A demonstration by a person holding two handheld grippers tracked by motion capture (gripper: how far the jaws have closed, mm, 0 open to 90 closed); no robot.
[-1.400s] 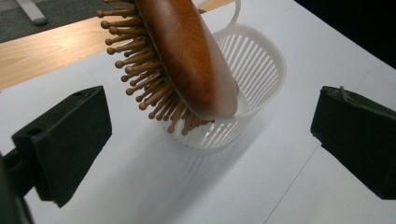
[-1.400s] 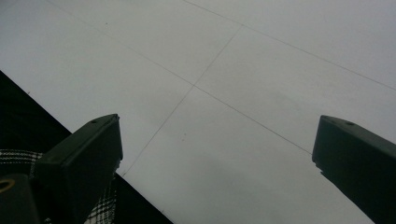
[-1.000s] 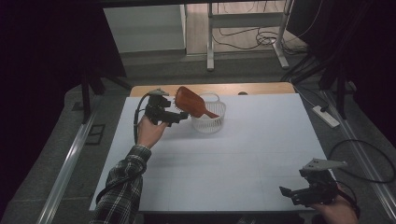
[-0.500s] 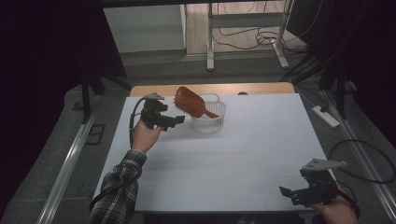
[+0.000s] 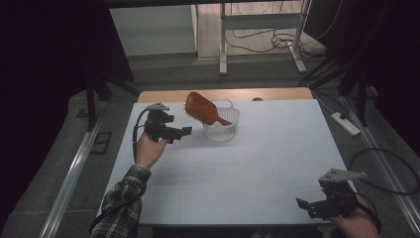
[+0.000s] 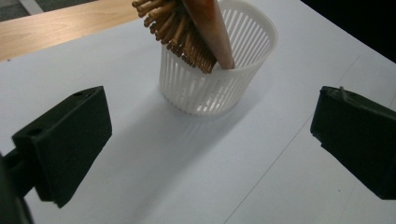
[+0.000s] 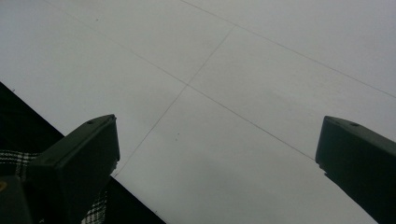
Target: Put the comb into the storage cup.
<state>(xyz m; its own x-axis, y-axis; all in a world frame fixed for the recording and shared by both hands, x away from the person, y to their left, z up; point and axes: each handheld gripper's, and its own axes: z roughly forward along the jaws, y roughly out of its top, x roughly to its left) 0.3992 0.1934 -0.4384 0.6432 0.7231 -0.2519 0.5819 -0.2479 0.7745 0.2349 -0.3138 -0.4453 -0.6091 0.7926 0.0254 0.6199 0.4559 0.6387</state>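
Observation:
A brown wooden hairbrush (image 5: 203,110) stands handle-down in a white slotted plastic cup (image 5: 222,126) at the back of the white table, its bristled head leaning out to the left. In the left gripper view the hairbrush (image 6: 187,28) and the cup (image 6: 219,79) sit ahead of the jaws. My left gripper (image 5: 183,132) is open, just left of the cup and apart from it, with nothing between its jaws (image 6: 210,154). My right gripper (image 5: 309,207) is open over the table's front right corner, above bare white surface (image 7: 219,158).
The white table top (image 5: 257,158) has a wooden strip (image 5: 277,94) along its far edge. A power strip (image 5: 345,124) and cables lie on the floor to the right. A plaid sleeve (image 5: 121,198) reaches in at the front left.
My left gripper has drawn back to the left, away from the cup. The hairbrush stays in the cup, standing free. The right gripper has not moved.

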